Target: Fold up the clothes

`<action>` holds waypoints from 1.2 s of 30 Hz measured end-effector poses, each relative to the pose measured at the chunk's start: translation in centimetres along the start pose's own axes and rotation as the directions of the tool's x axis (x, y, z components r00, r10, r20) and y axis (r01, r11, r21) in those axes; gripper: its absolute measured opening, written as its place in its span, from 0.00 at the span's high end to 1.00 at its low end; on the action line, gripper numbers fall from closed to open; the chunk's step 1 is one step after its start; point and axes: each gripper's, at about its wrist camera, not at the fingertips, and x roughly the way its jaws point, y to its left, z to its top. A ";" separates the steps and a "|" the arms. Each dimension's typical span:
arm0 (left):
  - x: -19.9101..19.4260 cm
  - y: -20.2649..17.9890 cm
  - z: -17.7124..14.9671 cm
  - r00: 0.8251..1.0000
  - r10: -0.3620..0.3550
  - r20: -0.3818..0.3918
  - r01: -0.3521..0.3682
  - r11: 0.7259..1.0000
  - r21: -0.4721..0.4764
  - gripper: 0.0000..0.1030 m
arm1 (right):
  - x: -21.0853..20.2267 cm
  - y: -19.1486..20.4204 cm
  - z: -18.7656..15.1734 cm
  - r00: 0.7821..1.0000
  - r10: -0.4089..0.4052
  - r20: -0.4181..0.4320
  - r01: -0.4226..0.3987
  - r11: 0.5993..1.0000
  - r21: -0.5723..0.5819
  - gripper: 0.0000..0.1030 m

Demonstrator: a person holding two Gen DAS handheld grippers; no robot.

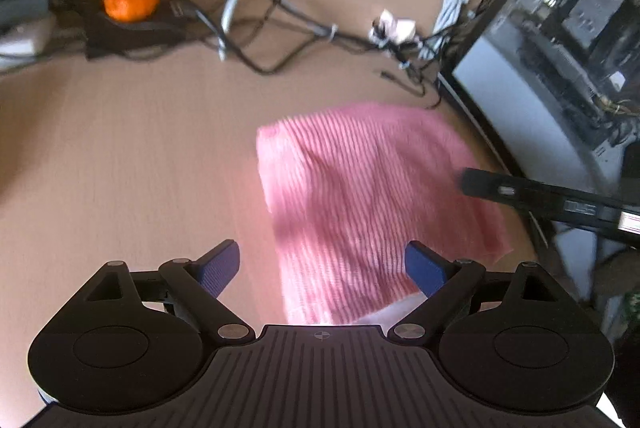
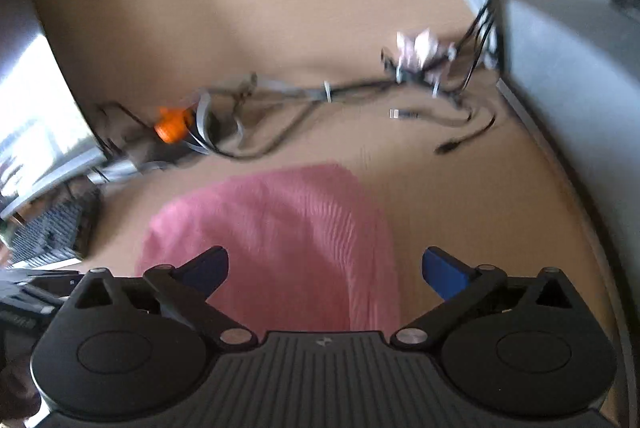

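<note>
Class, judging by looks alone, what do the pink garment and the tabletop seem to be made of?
Pink garment: soft ribbed knit, matte; fine parallel ridges and limp folds suggest this. Tabletop: light wood or wood-look laminate, smooth with a faint sheen; blur hides the grain, so which one is unclear.

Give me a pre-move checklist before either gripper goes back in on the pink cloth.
1. Left gripper open, nothing pinched: ok.
2. Right gripper open, nothing pinched: ok.
3. Pink cloth lying on the wooden table, free of both grippers: ok.
4. Cloth folded flat with edges aligned: cannot tell, both views are blurred; a white patch shows at its near edge.
5. Loose cables apart from the cloth: ok, bare table lies between them.
6. Right gripper's finger over the cloth's right side, in the left gripper's path: not ok.
</note>
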 end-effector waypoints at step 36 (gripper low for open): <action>-0.7 3.1 4.5 0.963 0.243 0.120 -0.251 0.966 0.058 0.20 | 9.7 4.0 5.8 0.982 -0.150 0.113 0.171 0.963 -0.209 0.07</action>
